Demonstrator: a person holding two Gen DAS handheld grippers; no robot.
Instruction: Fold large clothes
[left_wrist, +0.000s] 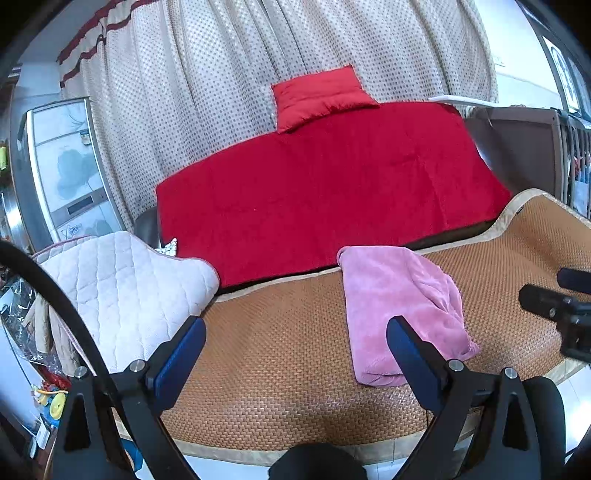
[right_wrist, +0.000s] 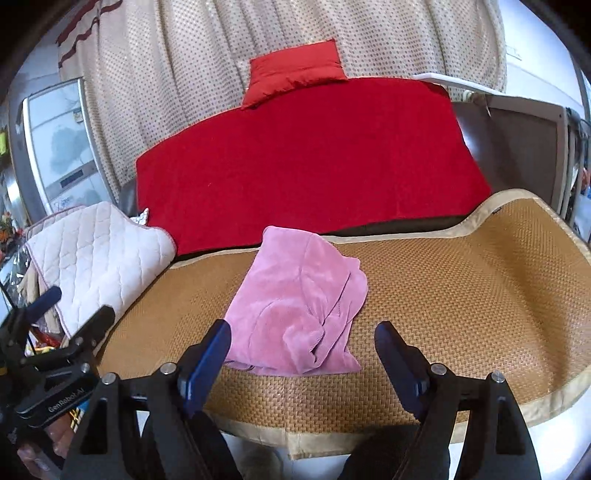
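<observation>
While hovering low over the near edge of the woven mat (left_wrist: 288, 354), left gripper (left_wrist: 295, 343) level and pointing forward, blue-padded fingers (left_wrist: 181, 354) spread wide, holding nothing. Right gripper (right_wrist: 303, 347) alongside, likewise above the mat's front border, fingers (right_wrist: 207, 362) parted wide and empty, its dark tip showing at the right margin of the left wrist view. Pink garment (right_wrist: 295, 302) lying bunched and partly folded on the mat, straight ahead of the right gripper, its near hem between the two right fingers but not touching them; ahead and to the right of the left gripper. Beyond it, red blanket (left_wrist: 325, 192) spread flat with red pillow (left_wrist: 321, 96) at the far end against dotted curtain (left_wrist: 207, 81). Quilted white pad (left_wrist: 122, 291) heaped to the left, overlapping the mat's corner, just beside the left finger.
</observation>
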